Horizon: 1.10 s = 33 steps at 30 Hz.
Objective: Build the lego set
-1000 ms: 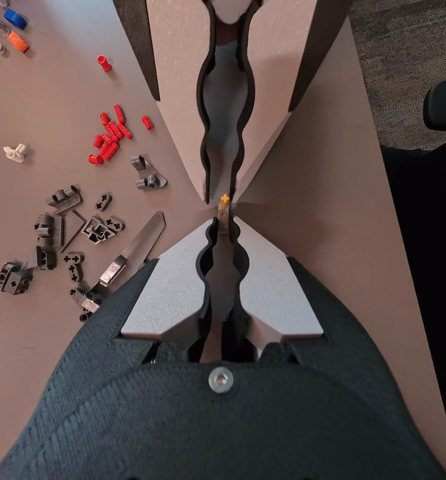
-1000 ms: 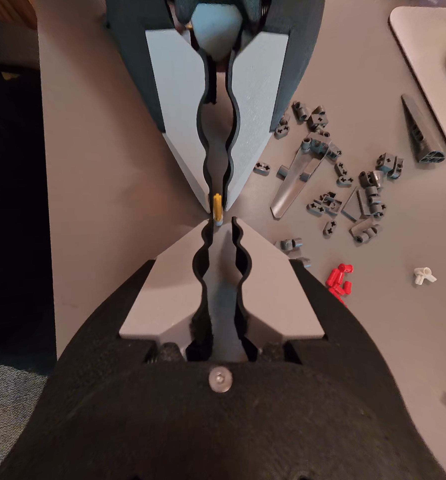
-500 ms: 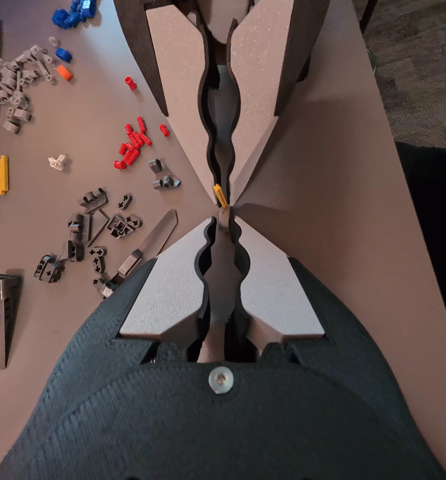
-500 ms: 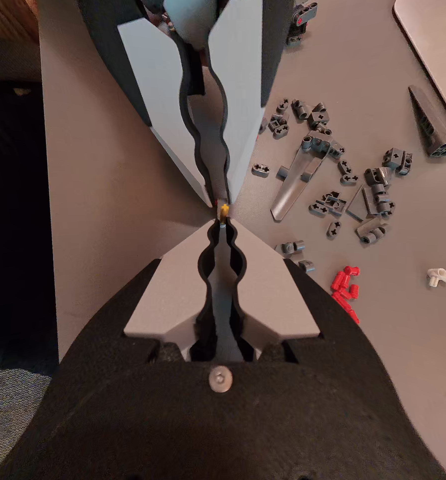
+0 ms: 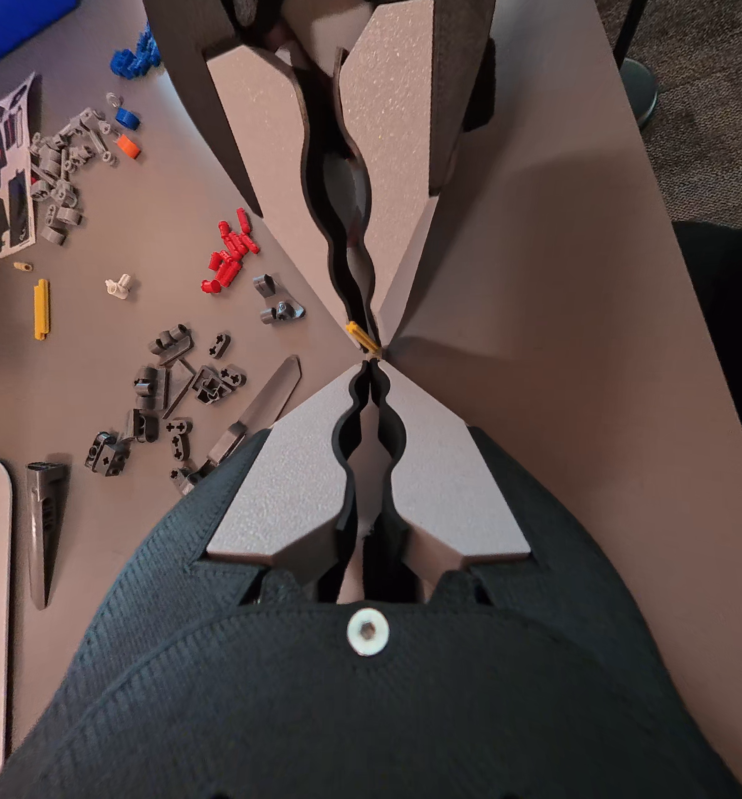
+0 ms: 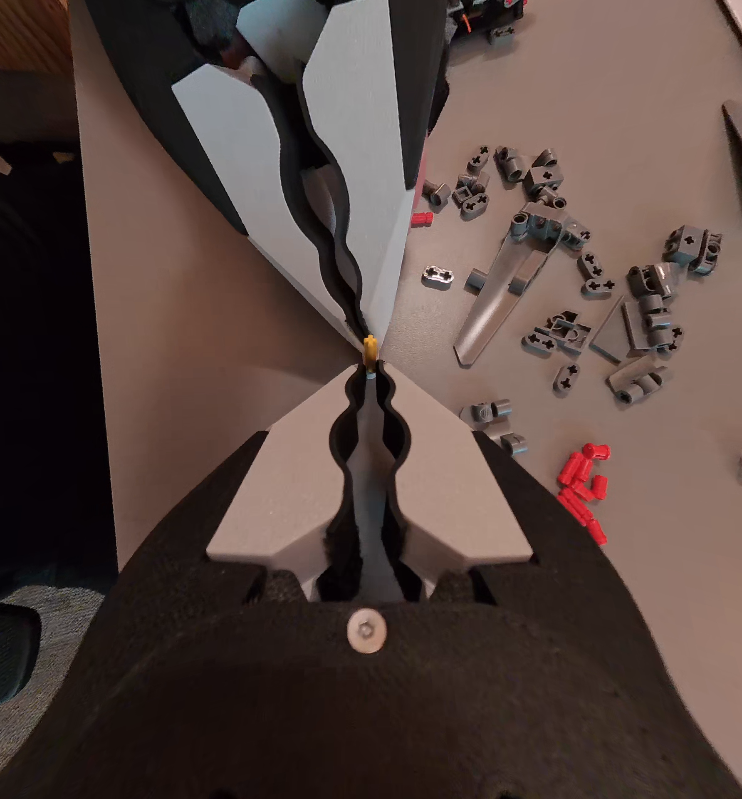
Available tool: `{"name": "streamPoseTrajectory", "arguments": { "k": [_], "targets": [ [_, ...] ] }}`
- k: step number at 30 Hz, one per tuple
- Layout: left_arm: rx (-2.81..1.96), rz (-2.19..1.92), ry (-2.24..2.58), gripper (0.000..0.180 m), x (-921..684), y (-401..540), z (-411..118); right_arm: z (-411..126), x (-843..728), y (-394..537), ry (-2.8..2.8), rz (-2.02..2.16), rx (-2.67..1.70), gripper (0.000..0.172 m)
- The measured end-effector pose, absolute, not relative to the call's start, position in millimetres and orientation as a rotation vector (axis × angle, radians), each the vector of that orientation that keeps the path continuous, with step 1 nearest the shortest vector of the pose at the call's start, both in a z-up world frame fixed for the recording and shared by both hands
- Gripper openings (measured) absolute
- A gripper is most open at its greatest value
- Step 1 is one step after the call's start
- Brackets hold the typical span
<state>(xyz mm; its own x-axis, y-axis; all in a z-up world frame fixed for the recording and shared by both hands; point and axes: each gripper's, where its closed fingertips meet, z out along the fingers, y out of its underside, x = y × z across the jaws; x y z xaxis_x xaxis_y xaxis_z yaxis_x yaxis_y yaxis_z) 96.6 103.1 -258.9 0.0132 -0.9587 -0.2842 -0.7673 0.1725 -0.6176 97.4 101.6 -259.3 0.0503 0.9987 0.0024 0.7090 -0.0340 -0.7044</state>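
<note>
My two grippers meet tip to tip above a grey table (image 5: 533,302). My right gripper (image 6: 370,369) is shut on a small yellow axle pin (image 6: 369,348) with a grey end, which sticks out past its fingertips. In the left wrist view the same pin (image 5: 362,337) slants out of the right gripper (image 5: 371,341) coming in from the top. My left gripper (image 5: 369,367) is shut just below the pin. Its black pads meet at the tips and nothing shows between them. The left gripper also shows at the top of the right wrist view (image 6: 360,335).
Loose building parts lie on the table: grey connectors (image 5: 179,389), a grey blade panel (image 5: 270,402), red pins (image 5: 229,259), a yellow axle (image 5: 41,309), blue parts (image 5: 133,56), a dark tapered panel (image 5: 43,519) and a printed sheet (image 5: 2,173). The table edge (image 5: 663,302) runs nearby. Only a small space, under 4 cm, lies between the two pairs of fingers.
My left gripper held the grey end of the pin, then let go and closed with nothing in it. My right gripper closed on the yellow pin and now holds it. Both grippers rose from the table.
</note>
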Motion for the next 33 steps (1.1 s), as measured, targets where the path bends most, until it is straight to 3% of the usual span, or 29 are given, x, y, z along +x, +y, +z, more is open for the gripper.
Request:
{"name": "streamPoseTrajectory", "arguments": {
  "k": [22, 26, 33],
  "targets": [
    [-1.696, -0.329, 1.652, 0.0, 97, 113, -258, -259, 105, 109, -1.602, 0.597, -1.82, 0.012],
    [-1.694, -0.346, 1.605, 0.013, 95, 116, -250, -259, 106, 109, -1.588, 0.584, -1.824, 0.012],
    [-1.724, -0.245, 1.558, 0.015, 66, 125, -234, -249, 118, 107, -1.541, 0.55, -1.797, 0.01]
  ]
}}
